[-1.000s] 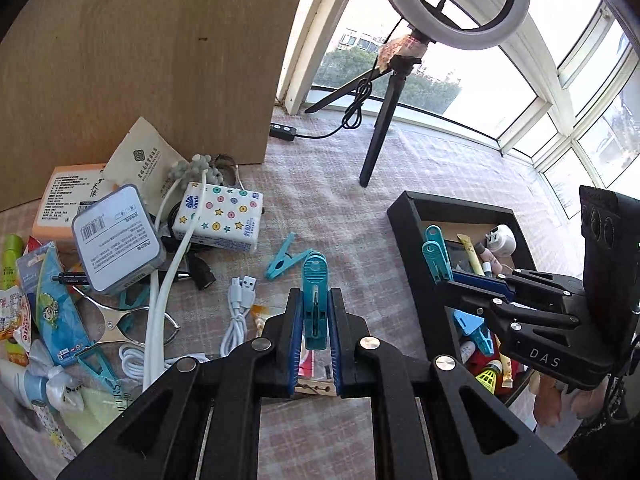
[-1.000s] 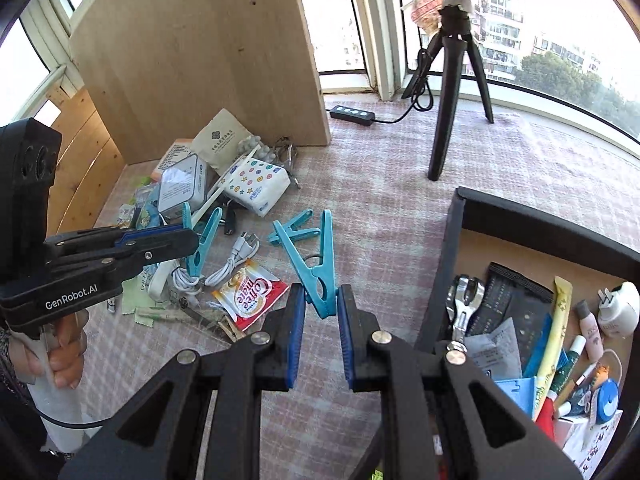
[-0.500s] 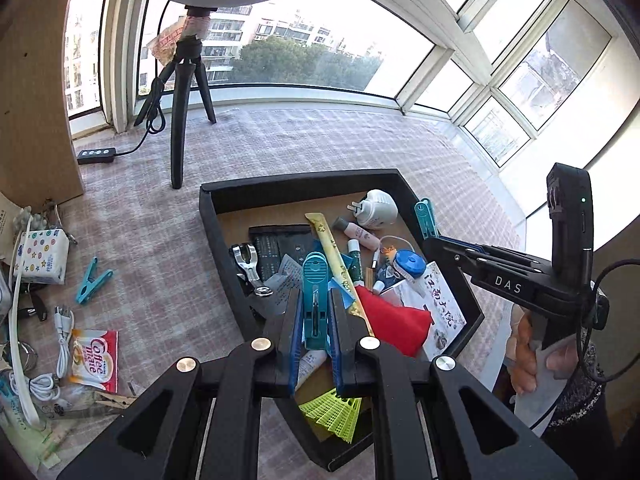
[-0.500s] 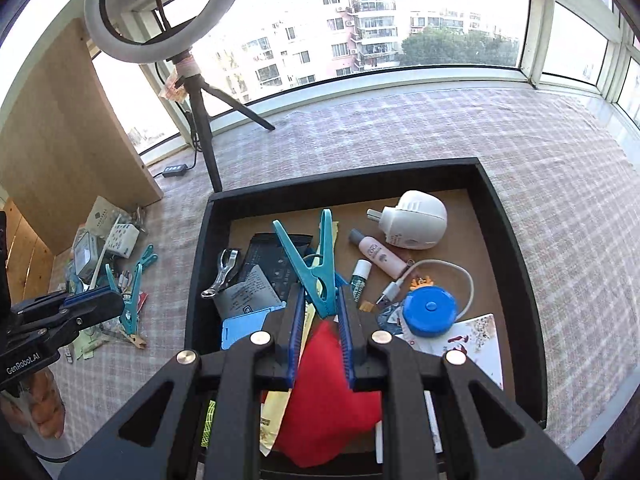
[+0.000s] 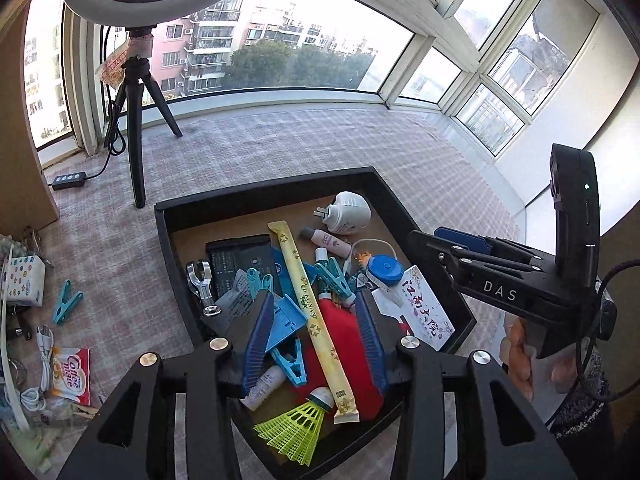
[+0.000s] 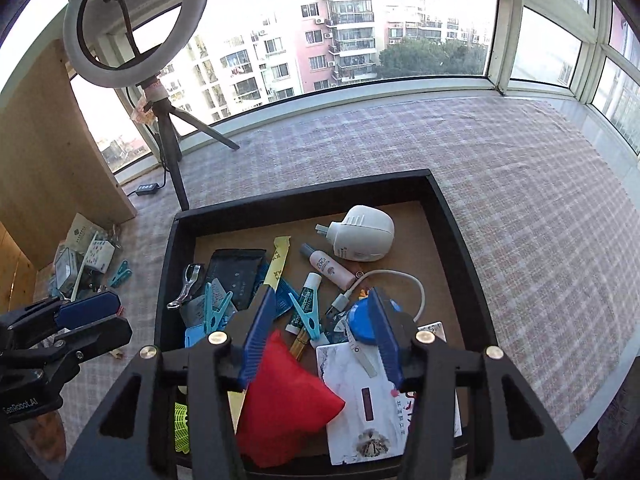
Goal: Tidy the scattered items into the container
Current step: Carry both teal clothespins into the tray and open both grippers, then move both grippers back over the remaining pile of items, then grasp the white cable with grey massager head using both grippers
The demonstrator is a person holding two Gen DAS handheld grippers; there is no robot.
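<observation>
Clothes pegs of blue plastic, one [image 5: 256, 280] and another [image 6: 306, 314], lie in the black square tray [image 5: 168, 232] with the other small things. Your left gripper [image 5: 316, 344] and right gripper [image 6: 324, 334] hang over it; both jaws are opening and hold nothing. One more blue peg [image 5: 66, 302] lies on the checked cloth beside the tray.

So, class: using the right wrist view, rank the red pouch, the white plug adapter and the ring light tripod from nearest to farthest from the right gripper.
1. Red pouch: in the tray, right under the right gripper, whose jaws are opening.
2. White plug adapter: near the tray's far wall.
3. Ring light tripod: beyond the tray, far left.
</observation>
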